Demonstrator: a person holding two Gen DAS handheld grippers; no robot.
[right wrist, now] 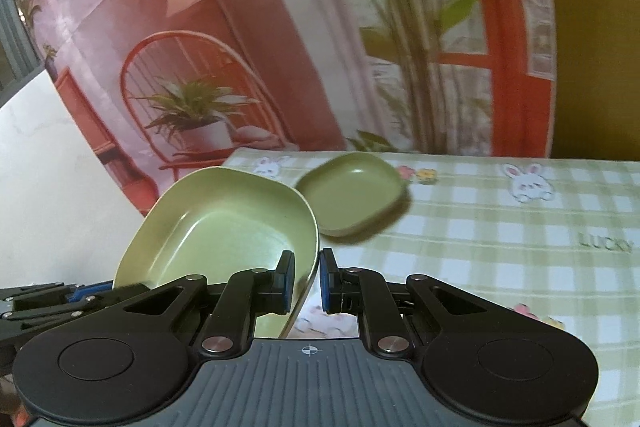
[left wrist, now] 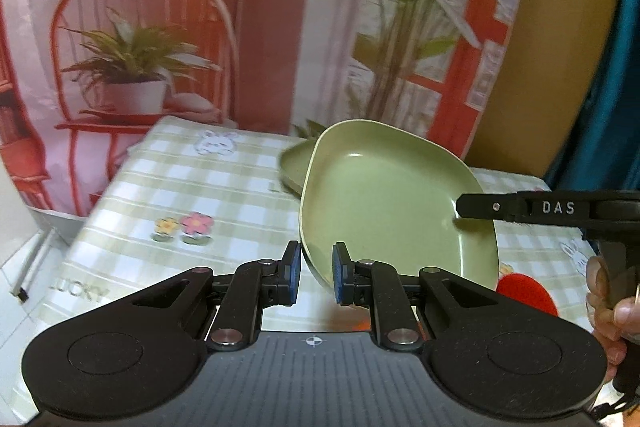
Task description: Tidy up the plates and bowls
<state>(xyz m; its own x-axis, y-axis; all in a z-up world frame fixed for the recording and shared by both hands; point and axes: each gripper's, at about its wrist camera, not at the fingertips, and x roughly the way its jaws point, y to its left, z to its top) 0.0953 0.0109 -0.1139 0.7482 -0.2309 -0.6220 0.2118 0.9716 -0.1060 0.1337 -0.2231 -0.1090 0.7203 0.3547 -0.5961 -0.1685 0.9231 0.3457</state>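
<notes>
A light green squarish plate [left wrist: 392, 199] [right wrist: 224, 227] hangs tilted above the table, held from both sides. My left gripper [left wrist: 316, 263] is shut on its near rim, blue pads on either side of the edge. My right gripper [right wrist: 307, 275] is shut on the opposite rim; in the left wrist view the right gripper [left wrist: 460, 209] reaches in from the right edge. In the right wrist view the left gripper [right wrist: 60, 299] shows at the lower left. A second green plate [left wrist: 294, 163] [right wrist: 352, 195] lies flat on the table behind the held one.
The table wears a green checked cloth [left wrist: 180, 187] [right wrist: 500, 247] printed with rabbits and flowers. A red-orange object [left wrist: 524, 293] sits under the held plate's right corner. A printed backdrop [left wrist: 160, 27] of a chair and plants hangs behind. A hand [left wrist: 612, 307] grips the right tool's handle.
</notes>
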